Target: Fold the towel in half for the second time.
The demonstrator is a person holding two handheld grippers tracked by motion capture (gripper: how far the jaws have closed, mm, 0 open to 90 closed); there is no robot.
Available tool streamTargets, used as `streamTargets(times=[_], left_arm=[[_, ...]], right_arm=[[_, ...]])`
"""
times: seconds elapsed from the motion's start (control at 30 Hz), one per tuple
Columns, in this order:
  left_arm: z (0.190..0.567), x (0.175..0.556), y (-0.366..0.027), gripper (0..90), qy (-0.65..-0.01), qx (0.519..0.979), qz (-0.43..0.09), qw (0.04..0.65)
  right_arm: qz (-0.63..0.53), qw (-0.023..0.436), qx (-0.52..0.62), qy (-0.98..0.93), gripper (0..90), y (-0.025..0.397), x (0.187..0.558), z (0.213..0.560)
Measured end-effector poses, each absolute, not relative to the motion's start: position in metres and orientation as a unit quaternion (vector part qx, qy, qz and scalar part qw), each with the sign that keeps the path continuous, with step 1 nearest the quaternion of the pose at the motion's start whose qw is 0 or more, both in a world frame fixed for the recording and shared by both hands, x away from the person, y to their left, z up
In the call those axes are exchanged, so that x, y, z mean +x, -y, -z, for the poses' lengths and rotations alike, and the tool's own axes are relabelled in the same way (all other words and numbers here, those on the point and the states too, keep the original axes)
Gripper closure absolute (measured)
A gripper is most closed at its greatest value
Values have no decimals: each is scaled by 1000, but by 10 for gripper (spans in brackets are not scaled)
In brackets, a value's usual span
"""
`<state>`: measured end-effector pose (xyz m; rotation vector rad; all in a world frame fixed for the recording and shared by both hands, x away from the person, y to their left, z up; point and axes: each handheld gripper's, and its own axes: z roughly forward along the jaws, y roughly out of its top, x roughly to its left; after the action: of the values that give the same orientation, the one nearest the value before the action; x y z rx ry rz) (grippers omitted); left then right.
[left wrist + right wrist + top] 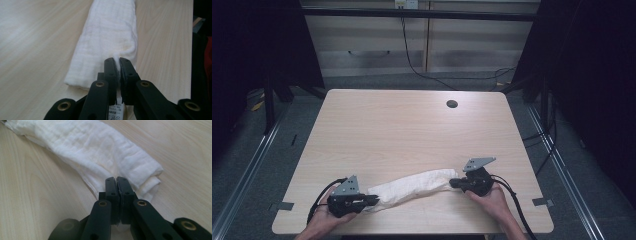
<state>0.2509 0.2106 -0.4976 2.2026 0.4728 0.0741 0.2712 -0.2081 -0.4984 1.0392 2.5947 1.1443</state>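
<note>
Evidently, a folding step is in hand: the white cloth (pixel 412 187), folded long, is laid across the near part of the counter (pixel 412 125). Its left end is pinched in the closed left claw (pixel 373 200), its right end in the closed right claw (pixel 454 183). Next, both ends probably need lifting together.

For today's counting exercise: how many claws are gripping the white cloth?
2. The left claw pinches the white cloth at its near-left end; the right claw pinches its right end.
</note>
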Motion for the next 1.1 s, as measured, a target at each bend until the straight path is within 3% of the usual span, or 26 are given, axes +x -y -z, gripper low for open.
streamTargets(times=[0.57, 0.63, 0.8, 1.1], left_arm=[[502, 278, -200, 836, -182, 885, -66, 424], [502, 279, -200, 813, -183, 884, -60, 427], [498, 277, -201, 684, -196, 878, -50, 434], [483, 282, -215, 551, -224, 850, -30, 476]], right_arm=[[-354, 120, 337, -864, 863, 220, 254, 496], [-364, 107, 350, -856, 770, 221, 253, 496], [-388, 84, 362, -843, 697, 224, 253, 497], [-444, 85, 370, -812, 586, 234, 252, 485]])
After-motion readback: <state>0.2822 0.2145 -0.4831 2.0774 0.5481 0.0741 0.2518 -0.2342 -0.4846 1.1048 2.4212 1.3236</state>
